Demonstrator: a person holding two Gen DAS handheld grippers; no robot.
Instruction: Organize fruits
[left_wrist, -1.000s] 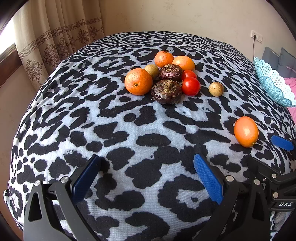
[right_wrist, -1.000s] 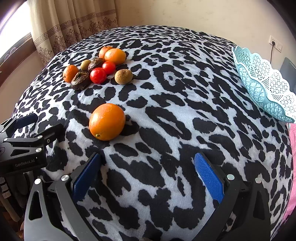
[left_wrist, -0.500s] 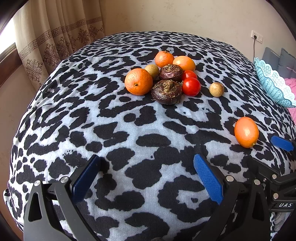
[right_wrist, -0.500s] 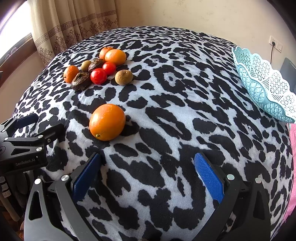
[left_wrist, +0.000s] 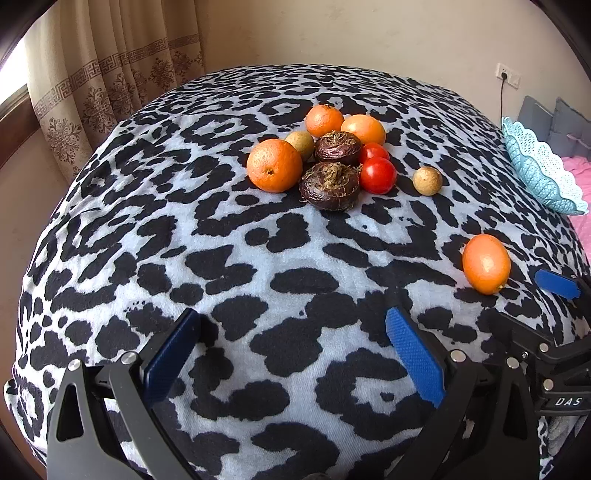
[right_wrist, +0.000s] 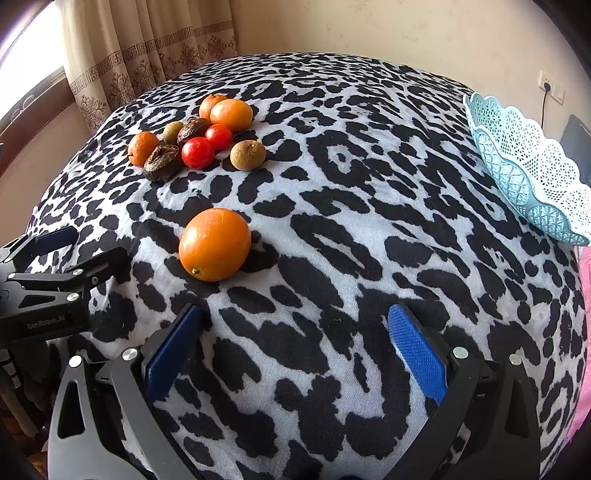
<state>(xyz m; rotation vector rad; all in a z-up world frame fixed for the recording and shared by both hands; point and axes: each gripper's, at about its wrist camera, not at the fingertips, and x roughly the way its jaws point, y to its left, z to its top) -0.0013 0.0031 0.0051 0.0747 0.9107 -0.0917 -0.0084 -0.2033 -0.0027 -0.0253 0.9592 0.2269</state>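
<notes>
On the leopard-print black-and-white cloth (right_wrist: 332, 192) nothing has shifted over the last second: the lone smooth orange citrus fruit (right_wrist: 215, 243) sits where it was, apart from the mixed fruit pile (left_wrist: 325, 158). Left gripper (left_wrist: 291, 354) and right gripper (right_wrist: 295, 354) both stay spread wide, empty, and the pale blue lacy plastic basket (right_wrist: 524, 166) waits unfilled, so sorting hasn't begun.
</notes>
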